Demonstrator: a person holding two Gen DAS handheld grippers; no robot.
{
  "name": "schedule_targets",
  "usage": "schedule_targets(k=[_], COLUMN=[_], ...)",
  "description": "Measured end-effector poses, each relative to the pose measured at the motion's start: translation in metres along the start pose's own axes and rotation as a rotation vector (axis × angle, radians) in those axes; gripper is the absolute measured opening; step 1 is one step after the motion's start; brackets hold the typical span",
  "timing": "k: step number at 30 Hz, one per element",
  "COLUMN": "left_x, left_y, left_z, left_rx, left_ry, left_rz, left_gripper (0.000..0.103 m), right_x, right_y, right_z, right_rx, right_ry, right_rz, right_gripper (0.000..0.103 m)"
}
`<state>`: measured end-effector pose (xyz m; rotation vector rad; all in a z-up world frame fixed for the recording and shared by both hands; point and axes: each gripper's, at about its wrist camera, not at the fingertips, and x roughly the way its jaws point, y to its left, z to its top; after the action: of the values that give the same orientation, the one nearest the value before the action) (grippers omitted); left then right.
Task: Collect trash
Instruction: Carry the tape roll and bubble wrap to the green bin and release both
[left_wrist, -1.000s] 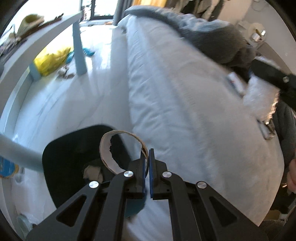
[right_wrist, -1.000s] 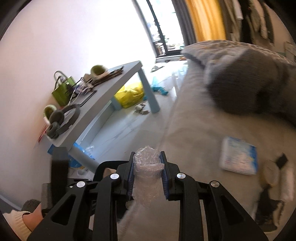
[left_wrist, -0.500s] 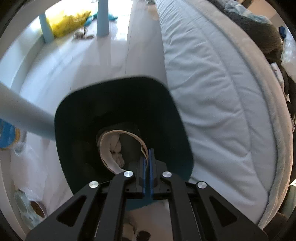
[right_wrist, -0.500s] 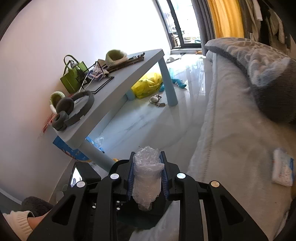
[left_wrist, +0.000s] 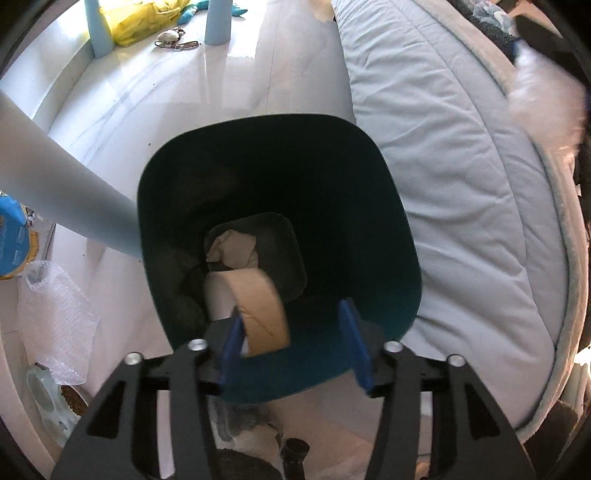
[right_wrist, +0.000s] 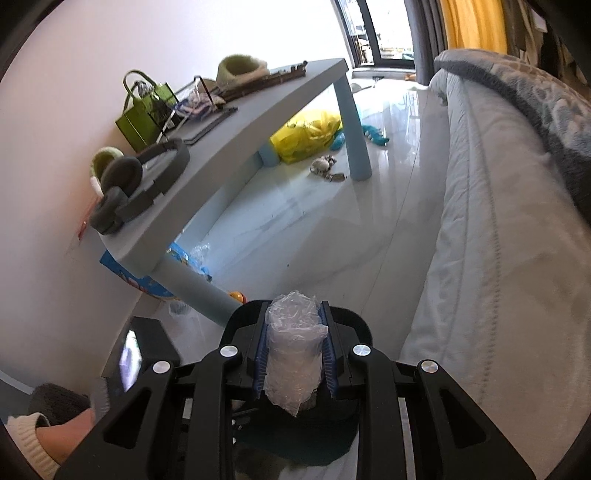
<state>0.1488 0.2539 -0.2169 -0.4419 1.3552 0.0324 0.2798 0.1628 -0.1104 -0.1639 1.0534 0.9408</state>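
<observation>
A dark teal trash bin stands on the floor between the bed and a blue table leg. My left gripper is open right above its mouth. A brown cardboard tape ring hangs just past the left finger, dropping into the bin, where crumpled paper lies. My right gripper is shut on a roll of clear bubble wrap. It is above the bin's rim.
The grey-white bed runs along the right. A blue table with headphones and a green bag stands at left. Bubble wrap and a tape roll lie on the floor left of the bin. A yellow bag lies under the table.
My left gripper has opened and let go of the cardboard ring, which is falling into the bin. The right gripper has come closer over the bin with the bubble wrap.
</observation>
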Motion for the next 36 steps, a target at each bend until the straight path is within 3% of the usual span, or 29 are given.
schedule_targets(k=[2, 4, 5, 6, 7, 13, 15, 16, 17, 23, 28, 36], left_x=[0.001, 0.001, 0.002, 0.002, 0.003, -0.003, -0.004, -0.005, -0.007, -0.02, -0.041, -0.095], left_y=[0.005, 0.008, 0.008, 0.008, 0.008, 0.014, 0.016, 0.016, 0.017, 0.018, 0.02, 0.015], left_z=[-0.002, -0.004, -0.005, -0.006, -0.007, -0.011, -0.01, -0.009, -0.01, -0.01, -0.009, -0.003], left_rx=[-0.005, -0.003, 0.004, 0.023, 0.031, 0.033, 0.028, 0.026, 0.028, 0.037, 0.041, 0.069], left_ry=[0.01, 0.025, 0.029, 0.036, 0.038, 0.029, 0.028, 0.024, 0.019, -0.014, -0.086, -0.271], left_rz=[-0.006, -0.009, -0.004, 0.005, 0.013, 0.002, -0.013, -0.019, -0.02, -0.001, 0.022, 0.066], left_gripper=[0.062, 0.055, 0.026, 0.011, 0.01, 0.013, 0.031, 0.046, 0.049, 0.049, 0.047, 0.034], right_x=[0.009, 0.017, 0.019, 0.021, 0.024, 0.043, 0.049, 0.054, 0.056, 0.078, 0.099, 0.135], right_y=[0.001, 0.005, 0.006, 0.006, 0.008, 0.017, 0.018, 0.019, 0.019, 0.021, 0.019, 0.017], right_z=[-0.001, 0.0, 0.0, 0.0, 0.0, 0.001, 0.001, 0.001, 0.001, -0.004, -0.014, -0.04], right_rx=[0.005, 0.001, -0.001, -0.002, -0.005, -0.014, -0.015, -0.015, -0.014, -0.011, -0.003, -0.006], right_ry=[0.014, 0.024, 0.027, 0.03, 0.033, 0.065, 0.078, 0.086, 0.091, 0.141, 0.197, 0.324], right_rz=[0.0, -0.001, 0.0, 0.001, 0.002, -0.001, -0.006, -0.011, -0.013, -0.028, -0.037, -0.055], right_gripper=[0.025, 0.025, 0.026, 0.026, 0.026, 0.025, 0.025, 0.025, 0.025, 0.025, 0.025, 0.027])
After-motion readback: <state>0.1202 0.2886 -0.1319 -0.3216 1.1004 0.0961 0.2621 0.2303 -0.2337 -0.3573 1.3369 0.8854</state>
